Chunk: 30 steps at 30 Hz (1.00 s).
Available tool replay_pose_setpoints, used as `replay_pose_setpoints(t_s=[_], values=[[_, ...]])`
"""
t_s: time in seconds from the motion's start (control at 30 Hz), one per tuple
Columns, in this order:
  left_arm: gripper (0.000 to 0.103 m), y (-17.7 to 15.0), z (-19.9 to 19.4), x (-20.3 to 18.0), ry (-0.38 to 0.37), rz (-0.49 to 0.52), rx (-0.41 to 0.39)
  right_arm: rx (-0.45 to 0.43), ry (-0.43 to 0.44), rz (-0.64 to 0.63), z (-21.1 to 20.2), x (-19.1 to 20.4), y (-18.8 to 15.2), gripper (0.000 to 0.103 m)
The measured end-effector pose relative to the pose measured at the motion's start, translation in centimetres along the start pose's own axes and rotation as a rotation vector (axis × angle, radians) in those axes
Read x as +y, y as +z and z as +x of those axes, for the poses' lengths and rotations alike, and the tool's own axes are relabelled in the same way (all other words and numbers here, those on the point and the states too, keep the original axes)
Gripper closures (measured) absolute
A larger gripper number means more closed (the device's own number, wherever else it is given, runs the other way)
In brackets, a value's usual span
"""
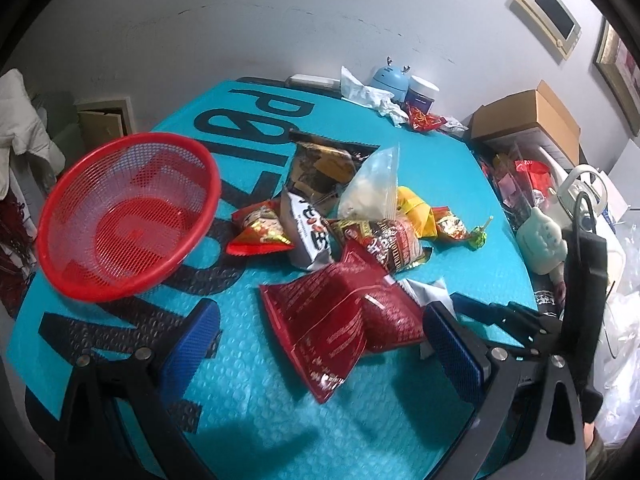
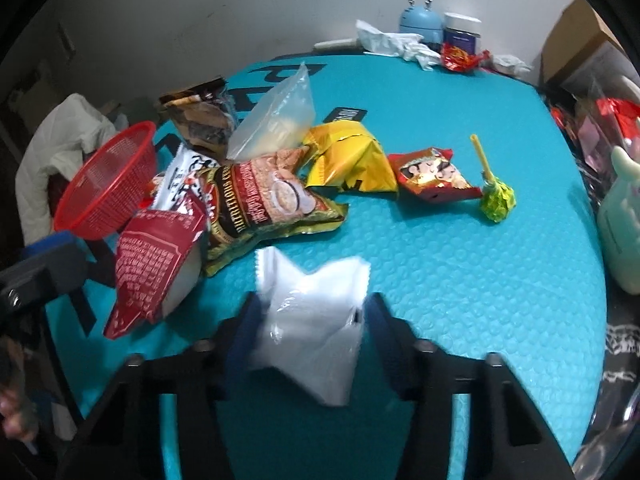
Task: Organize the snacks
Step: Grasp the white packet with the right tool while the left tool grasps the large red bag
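Observation:
A pile of snack packets lies mid-table on a teal mat [image 1: 280,400]. A red mesh basket [image 1: 128,216] stands empty at the left; it also shows in the right wrist view [image 2: 108,188]. My left gripper [image 1: 316,344] is open, its blue pads either side of a dark red packet [image 1: 332,320] lying on the mat. My right gripper [image 2: 308,320] is shut on a white packet [image 2: 316,320], held above the mat. In the right wrist view lie a peanut bag [image 2: 264,204], a yellow packet [image 2: 352,160], a small red packet [image 2: 432,176] and a green lollipop [image 2: 496,196].
A clear zip bag [image 1: 372,188] and a brown packet [image 1: 320,168] lie behind the pile. A blue humidifier [image 1: 390,76], a jar [image 1: 422,92] and crumpled tissue [image 1: 368,92] stand at the back. Cardboard boxes [image 1: 528,116] and clutter crowd the right edge.

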<state>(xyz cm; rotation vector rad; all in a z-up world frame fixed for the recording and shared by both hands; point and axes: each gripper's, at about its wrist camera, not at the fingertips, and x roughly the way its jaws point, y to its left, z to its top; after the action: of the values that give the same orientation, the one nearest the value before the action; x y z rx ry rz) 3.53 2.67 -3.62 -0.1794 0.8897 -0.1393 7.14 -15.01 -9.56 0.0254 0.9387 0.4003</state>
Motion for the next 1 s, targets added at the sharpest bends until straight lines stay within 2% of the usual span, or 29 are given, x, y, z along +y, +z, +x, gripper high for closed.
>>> replay_pose_setpoints(t_s=[0.07,0.17,0.37,0.67,0.93,1.0], values=[[0.000,0.3,0.6,-0.4,0.012,0.010,0.011,-0.004,0.004,0.005,-0.1,-0.3,-0.1,0.065],[0.000,0.5,1.7,-0.8,0.032,0.014,0.037,-0.006,0.006,0.001,-0.4,-0.8,-0.3,0.068],[0.000,0.2,3.7,-0.9,0.084,0.008,0.102,-0.012,-0.008,0.007,-0.8,-1.9,-0.5,0.068],[0.001,-1.1,7.2,-0.5,0.078,-0.040,0.241,-0.019,-0.007,-0.010,-1.0,-2.1,-0.7,0.064],[0.001,-1.9,7.2,-1.5,0.116,0.029,0.187,-0.027,-0.024,-0.040,-0.8,-1.4,-1.0,0.049],[0.007,-2.1,7.1,-1.9,0.121,0.045,0.167,-0.028,-0.047,-0.067,-0.6,-0.9,-1.1,0.047]])
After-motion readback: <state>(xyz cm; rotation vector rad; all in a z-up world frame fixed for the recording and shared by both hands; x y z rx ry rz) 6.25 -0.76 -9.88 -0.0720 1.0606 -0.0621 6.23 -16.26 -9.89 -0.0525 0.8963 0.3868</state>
